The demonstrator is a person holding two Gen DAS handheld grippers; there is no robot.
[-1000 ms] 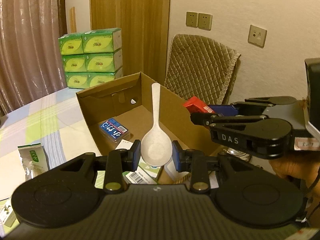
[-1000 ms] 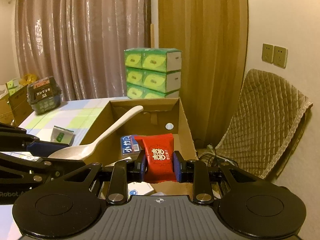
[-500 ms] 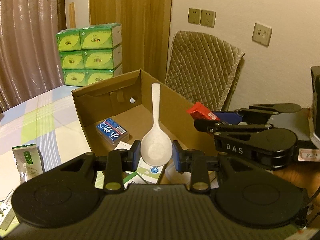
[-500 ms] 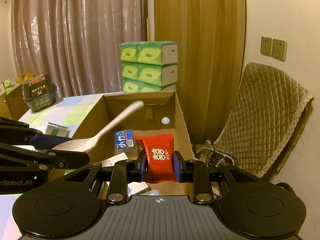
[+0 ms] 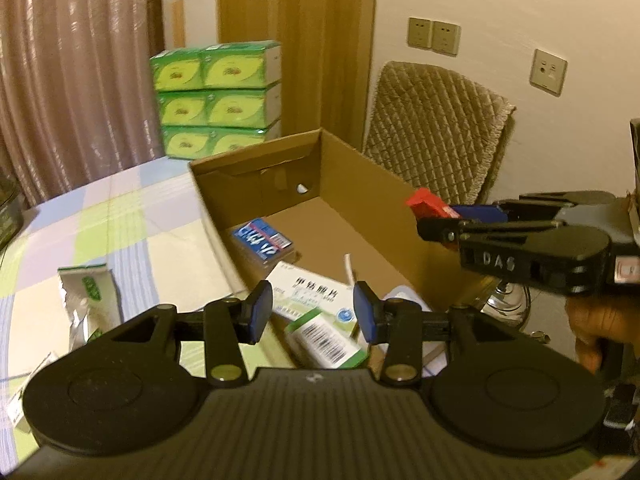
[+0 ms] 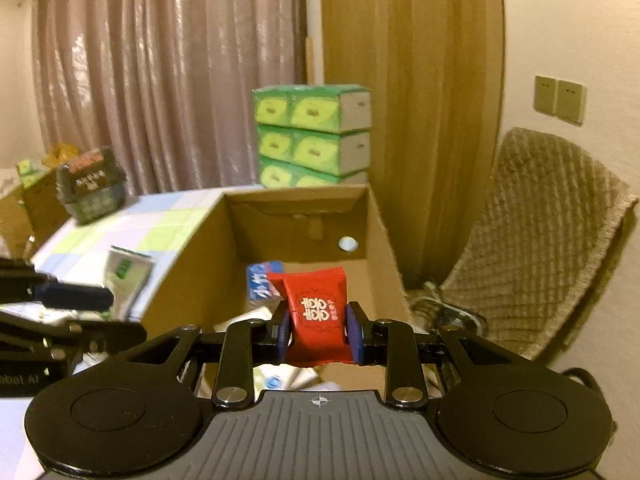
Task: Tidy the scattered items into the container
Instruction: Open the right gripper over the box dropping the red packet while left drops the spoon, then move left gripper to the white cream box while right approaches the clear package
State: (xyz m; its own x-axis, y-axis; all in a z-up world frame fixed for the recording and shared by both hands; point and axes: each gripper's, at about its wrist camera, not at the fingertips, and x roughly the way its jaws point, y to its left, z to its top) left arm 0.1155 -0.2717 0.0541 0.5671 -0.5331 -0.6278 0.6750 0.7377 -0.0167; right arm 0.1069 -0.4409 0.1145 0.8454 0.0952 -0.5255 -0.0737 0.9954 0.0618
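Observation:
An open cardboard box (image 5: 392, 196) stands on the checked tablecloth; it also shows in the right wrist view (image 6: 376, 216). My left gripper (image 5: 314, 314) is open and empty above the box's near end. The white spoon's handle tip (image 5: 349, 266) lies in the box among a blue packet (image 5: 262, 240) and white medicine boxes (image 5: 316, 300). My right gripper (image 6: 319, 332) is shut on a red packet (image 6: 316, 312) over the box's right wall; it also shows in the left wrist view (image 5: 448, 224), with the red packet (image 5: 426, 204).
A green-and-white sachet (image 5: 90, 300) lies on the cloth left of the box. Stacked green tissue packs (image 5: 216, 96) stand behind the box. A quilted chair (image 5: 436, 136) is to the right. A dark basket (image 6: 90, 188) sits at the table's far left.
My left gripper has opened and the white spoon has dropped into the box. My right gripper still holds the red packet over the box.

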